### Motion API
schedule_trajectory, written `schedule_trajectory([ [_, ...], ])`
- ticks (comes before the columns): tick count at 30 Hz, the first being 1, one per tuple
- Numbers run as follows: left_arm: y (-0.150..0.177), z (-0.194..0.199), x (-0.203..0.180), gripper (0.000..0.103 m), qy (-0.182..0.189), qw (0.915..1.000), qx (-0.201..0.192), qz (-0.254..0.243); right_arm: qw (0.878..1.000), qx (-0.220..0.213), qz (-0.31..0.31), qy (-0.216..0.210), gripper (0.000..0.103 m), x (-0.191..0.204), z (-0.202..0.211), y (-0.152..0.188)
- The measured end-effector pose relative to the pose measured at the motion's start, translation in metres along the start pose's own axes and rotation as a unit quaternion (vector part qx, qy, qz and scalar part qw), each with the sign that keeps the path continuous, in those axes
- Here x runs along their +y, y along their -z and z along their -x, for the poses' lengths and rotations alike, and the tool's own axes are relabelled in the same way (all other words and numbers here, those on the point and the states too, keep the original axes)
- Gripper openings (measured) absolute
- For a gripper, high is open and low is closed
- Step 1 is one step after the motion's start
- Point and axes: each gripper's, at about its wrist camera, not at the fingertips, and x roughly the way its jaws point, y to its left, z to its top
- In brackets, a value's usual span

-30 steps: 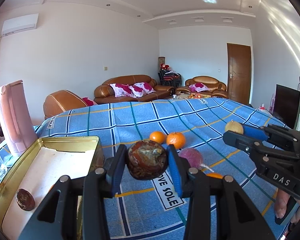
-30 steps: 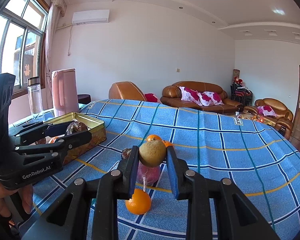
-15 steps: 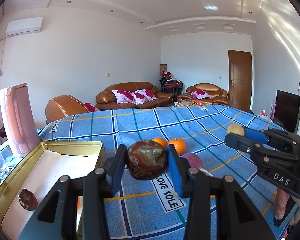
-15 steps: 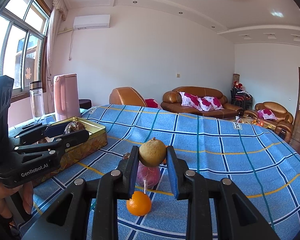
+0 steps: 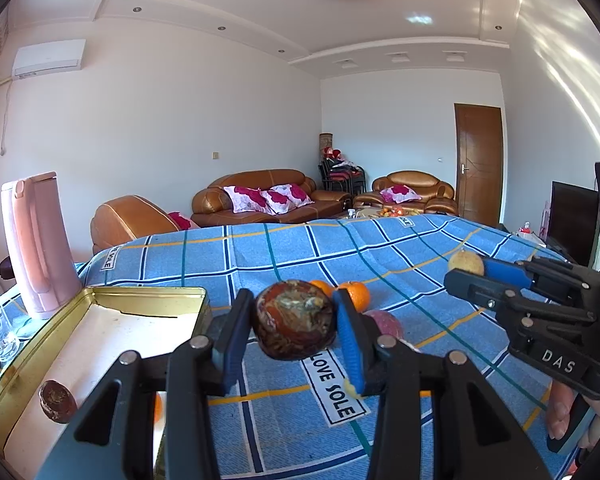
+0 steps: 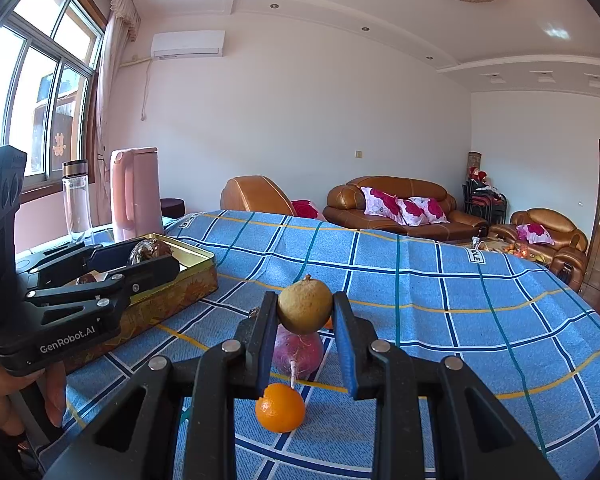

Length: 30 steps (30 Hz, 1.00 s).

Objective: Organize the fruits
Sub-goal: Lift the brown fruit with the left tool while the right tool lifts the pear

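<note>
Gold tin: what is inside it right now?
In the left wrist view the tin holds one dark brown fruit on a pale liner, plus a sliver of something orange. The left gripper covers the tin's near right corner.

I'm looking at a table under a blue checked cloth point(image 6: 440, 280). A gold tin point(image 6: 188, 280) sits on it at the left; a pink jug point(image 6: 134, 192) stands behind. A pink fruit point(image 6: 298, 350), one orange point(image 6: 280, 408) nearest, two more oranges point(image 5: 354, 294) lie mid-cloth.
</note>
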Motion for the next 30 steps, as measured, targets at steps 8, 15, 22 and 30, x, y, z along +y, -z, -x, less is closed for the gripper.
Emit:
schedule_trajectory([
  [8,0.0,-0.001,0.0,0.043,-0.001,1.0,0.002,0.0,1.0,0.001,0.006,0.002,0.029,0.002,0.0,0.001],
  [15,0.0,0.001,0.003,0.043,-0.007,0.9999,0.005,0.007,1.0,0.01,0.019,0.001,0.029,0.008,-0.004,0.0],
  [22,0.002,0.008,0.012,0.043,-0.019,0.9997,0.005,0.014,0.999,0.01,0.033,-0.006,0.029,0.019,-0.007,-0.002],
  [30,0.005,0.015,0.029,0.043,-0.029,0.9993,0.004,0.024,0.998,0.012,0.056,-0.026,0.029,0.044,-0.012,-0.003],
])
